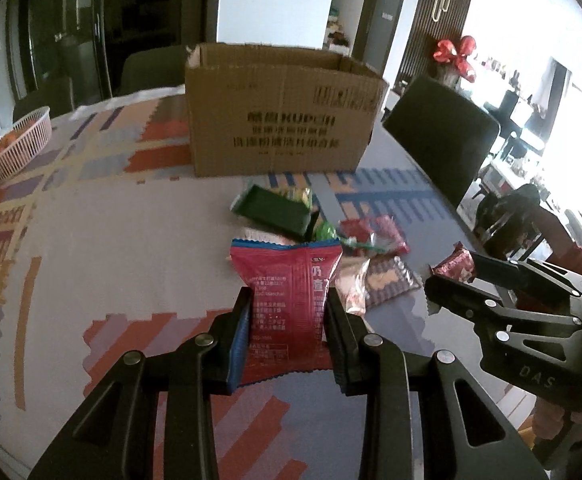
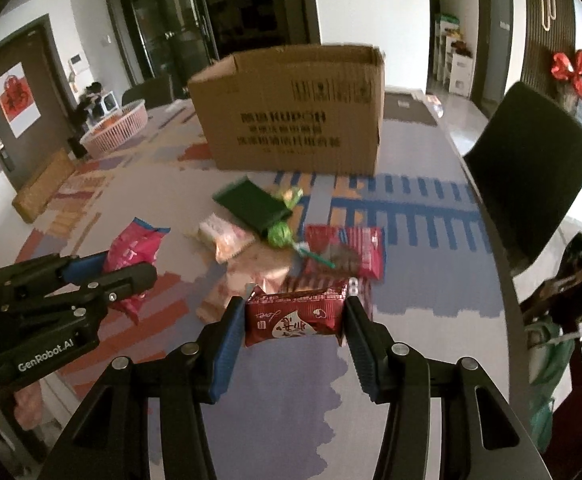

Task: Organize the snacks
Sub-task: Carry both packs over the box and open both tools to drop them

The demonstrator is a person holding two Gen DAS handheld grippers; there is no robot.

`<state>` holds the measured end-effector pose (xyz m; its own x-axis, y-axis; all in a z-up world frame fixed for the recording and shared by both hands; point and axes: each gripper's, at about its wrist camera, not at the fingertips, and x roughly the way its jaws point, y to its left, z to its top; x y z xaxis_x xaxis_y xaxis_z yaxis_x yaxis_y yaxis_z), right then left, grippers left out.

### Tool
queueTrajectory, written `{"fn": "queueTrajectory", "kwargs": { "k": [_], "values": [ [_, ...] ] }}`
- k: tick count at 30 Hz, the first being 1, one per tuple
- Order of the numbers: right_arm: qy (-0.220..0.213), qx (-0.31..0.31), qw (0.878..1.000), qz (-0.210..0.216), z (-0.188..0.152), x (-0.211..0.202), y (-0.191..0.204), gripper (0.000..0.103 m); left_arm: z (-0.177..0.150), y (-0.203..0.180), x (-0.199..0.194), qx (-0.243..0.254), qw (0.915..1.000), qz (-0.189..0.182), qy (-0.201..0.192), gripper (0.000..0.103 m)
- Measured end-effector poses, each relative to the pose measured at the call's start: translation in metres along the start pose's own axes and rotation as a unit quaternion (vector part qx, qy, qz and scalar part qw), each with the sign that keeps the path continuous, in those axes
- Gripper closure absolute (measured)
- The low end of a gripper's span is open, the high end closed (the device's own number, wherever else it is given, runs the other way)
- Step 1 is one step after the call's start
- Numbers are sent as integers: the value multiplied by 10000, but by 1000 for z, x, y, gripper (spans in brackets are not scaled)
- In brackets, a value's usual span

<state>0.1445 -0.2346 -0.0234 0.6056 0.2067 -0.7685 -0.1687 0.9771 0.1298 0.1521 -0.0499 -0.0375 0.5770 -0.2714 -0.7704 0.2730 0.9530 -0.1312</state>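
My left gripper (image 1: 287,300) is shut on a pink-red snack bag with blue edges (image 1: 287,284), held above the table; it also shows in the right wrist view (image 2: 131,256). My right gripper (image 2: 293,308) is shut on a dark red snack packet (image 2: 295,316), which also shows in the left wrist view (image 1: 455,266). An open cardboard box (image 1: 279,116) stands upright behind a pile of snacks (image 2: 275,240) that includes a dark green packet (image 2: 251,204). Both grippers hover in front of the pile.
A pink basket (image 1: 15,144) sits at the table's far left. A flat tan box (image 2: 43,184) lies left of the pile. A dark chair (image 2: 531,168) stands at the table's right edge. The patterned tablecloth (image 1: 91,240) covers the table.
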Motion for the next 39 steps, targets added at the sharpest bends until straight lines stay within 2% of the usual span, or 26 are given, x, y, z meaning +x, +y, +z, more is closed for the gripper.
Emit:
{"fn": "queueTrajectory", "kwargs": {
  "k": [10, 24, 31, 39],
  "values": [
    [-531, -97, 9985, -44, 33, -16, 3, 52, 30, 1, -16, 98, 9986, 101, -511, 69],
    [-1347, -243, 9904, -184, 104, -36, 0, 52, 103, 5, -36, 377, 9903, 236, -1315, 69],
    [-1674, -410, 9848, -226, 147, -41, 2, 52, 141, 13, -35, 463, 9875, 265, -1484, 69],
    [-1689, -520, 9839, -249, 185, -26, 1, 52, 184, 24, -22, 574, 9878, 296, -1420, 69]
  ]
}}
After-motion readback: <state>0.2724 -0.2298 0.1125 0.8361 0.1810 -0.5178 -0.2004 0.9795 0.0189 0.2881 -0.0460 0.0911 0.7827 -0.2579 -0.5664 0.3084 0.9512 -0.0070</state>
